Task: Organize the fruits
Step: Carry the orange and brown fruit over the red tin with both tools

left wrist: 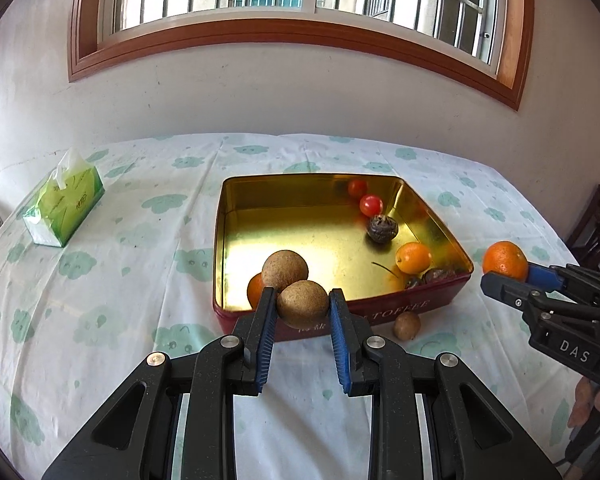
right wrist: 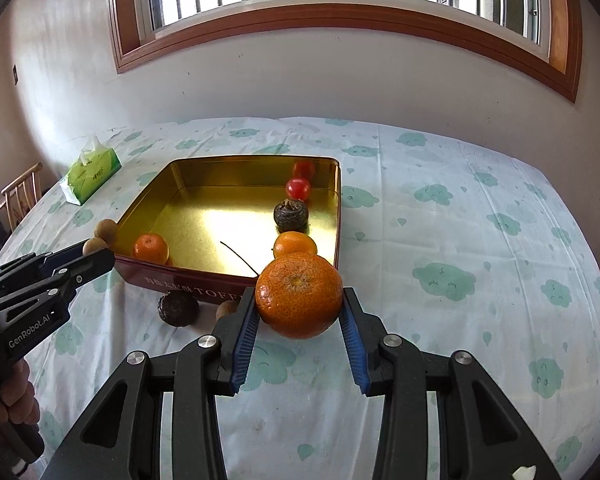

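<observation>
A red tin with a gold inside (left wrist: 236, 216) (right wrist: 172, 184) sits on the table. In it are a cherry tomato (left wrist: 371, 205) (right wrist: 298, 189), a dark wrinkled fruit (left wrist: 382, 229) (right wrist: 291, 213) and two small oranges (left wrist: 413, 258) (right wrist: 151, 248). My left gripper (left wrist: 302, 305) (right wrist: 94, 250) is shut on a pair of joined brown longans (left wrist: 302, 303), held at the tin's near left corner. My right gripper (right wrist: 299, 298) (left wrist: 504, 276) is shut on a large orange (right wrist: 299, 295) (left wrist: 505, 261), held above the cloth beside the tin's near right corner.
A green tissue pack (left wrist: 63, 204) (right wrist: 91, 175) lies at the far left. A loose longan (left wrist: 407, 325) (right wrist: 225, 309) and a dark wrinkled fruit (right wrist: 179, 309) lie on the cloth in front of the tin. A wooden chair (right wrist: 18, 196) stands left of the table.
</observation>
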Demonstrator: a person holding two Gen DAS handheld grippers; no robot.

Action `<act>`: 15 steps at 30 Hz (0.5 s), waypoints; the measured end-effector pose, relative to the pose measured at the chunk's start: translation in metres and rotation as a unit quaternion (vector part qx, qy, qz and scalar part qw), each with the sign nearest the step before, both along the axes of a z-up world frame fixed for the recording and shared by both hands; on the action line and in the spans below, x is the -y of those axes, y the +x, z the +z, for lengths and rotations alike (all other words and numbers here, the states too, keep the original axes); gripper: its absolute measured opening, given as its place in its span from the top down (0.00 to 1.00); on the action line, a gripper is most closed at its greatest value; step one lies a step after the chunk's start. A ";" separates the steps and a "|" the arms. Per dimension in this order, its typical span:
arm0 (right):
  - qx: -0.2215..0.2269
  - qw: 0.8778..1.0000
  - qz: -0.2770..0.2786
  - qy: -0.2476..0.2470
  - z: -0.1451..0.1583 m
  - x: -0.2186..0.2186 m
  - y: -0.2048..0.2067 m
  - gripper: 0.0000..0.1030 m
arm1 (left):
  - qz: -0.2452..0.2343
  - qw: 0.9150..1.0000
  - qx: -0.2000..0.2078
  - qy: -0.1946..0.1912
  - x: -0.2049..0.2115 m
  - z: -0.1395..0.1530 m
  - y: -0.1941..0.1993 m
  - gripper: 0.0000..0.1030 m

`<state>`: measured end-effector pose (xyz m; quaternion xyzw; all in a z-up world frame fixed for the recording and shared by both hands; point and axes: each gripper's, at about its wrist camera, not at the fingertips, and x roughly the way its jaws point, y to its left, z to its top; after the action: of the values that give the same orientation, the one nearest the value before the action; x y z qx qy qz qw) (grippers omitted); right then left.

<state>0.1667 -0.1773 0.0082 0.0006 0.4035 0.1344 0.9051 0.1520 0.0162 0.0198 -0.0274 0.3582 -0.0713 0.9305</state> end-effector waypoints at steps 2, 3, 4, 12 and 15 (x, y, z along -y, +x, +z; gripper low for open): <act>0.004 1.000 0.006 -0.005 0.001 -0.007 0.008 0.64 | -0.005 1.000 -0.002 -0.003 0.001 0.001 0.009 0.74; 0.003 1.000 0.010 -0.008 0.001 -0.010 0.013 0.64 | -0.008 1.000 -0.003 0.000 0.002 0.001 0.014 0.74; 0.000 1.000 0.012 -0.009 -0.001 -0.012 0.018 0.64 | -0.008 1.000 -0.006 0.004 0.002 0.000 0.019 0.74; -0.017 0.999 0.022 -0.017 -0.019 -0.025 0.050 0.64 | -0.016 1.000 -0.024 0.011 0.004 -0.013 0.046 0.74; -0.025 0.999 0.023 -0.019 -0.026 -0.027 0.057 0.64 | -0.017 0.999 -0.032 0.012 0.004 -0.020 0.052 0.74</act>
<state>0.2232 -0.1502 -0.0175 -0.0227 0.4285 0.1479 0.8911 0.2040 0.0119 -0.0002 -0.0122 0.3889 -0.0817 0.9176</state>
